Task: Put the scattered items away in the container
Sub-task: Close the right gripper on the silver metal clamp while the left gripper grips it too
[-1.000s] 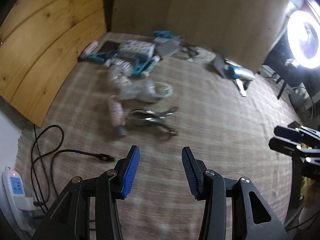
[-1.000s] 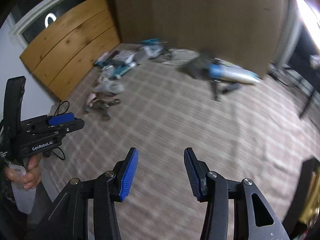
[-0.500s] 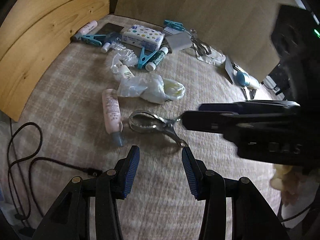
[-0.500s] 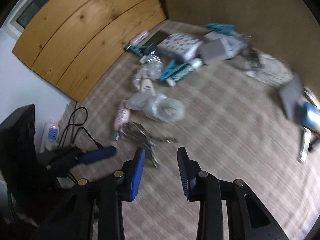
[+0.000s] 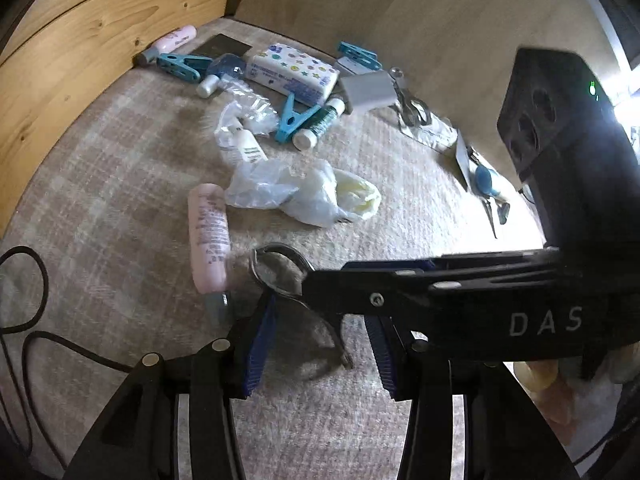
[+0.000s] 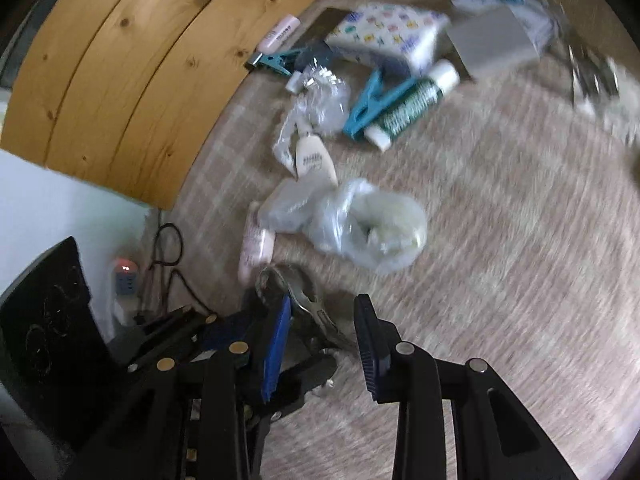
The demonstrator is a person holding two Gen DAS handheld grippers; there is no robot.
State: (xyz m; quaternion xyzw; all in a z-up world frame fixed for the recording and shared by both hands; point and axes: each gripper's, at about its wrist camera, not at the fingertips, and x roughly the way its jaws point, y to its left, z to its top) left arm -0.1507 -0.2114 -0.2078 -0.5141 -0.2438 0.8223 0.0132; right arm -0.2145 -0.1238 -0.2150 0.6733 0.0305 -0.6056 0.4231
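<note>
A metal scissor-like tool (image 5: 280,258) lies on the checked mat (image 5: 120,184), just right of a pink tube (image 5: 208,232). My left gripper (image 5: 320,350) is open low over the mat, with the tool's handles running between its blue pads. My right gripper (image 6: 322,348) hangs over the same tool (image 6: 298,298), its jaws partway apart. The tool sits between the pads, close to the left one, and is not pinched. In the left wrist view the right gripper's fingers (image 5: 360,292) reach in from the right across the tool. No container is in view.
A crumpled plastic bag (image 5: 304,196) lies just beyond the tool. Farther back are a tissue pack (image 5: 292,72), teal clips (image 5: 292,118), a green tube (image 5: 320,124) and scissors (image 5: 412,108). A wooden board (image 5: 80,40) walls the left. A black cable (image 5: 24,300) and power strip (image 6: 126,280) lie at left.
Both grippers have come down and closer to the metal tool. The right gripper swung in from the right over it, and its jaws narrowed. The left jaws kept their width.
</note>
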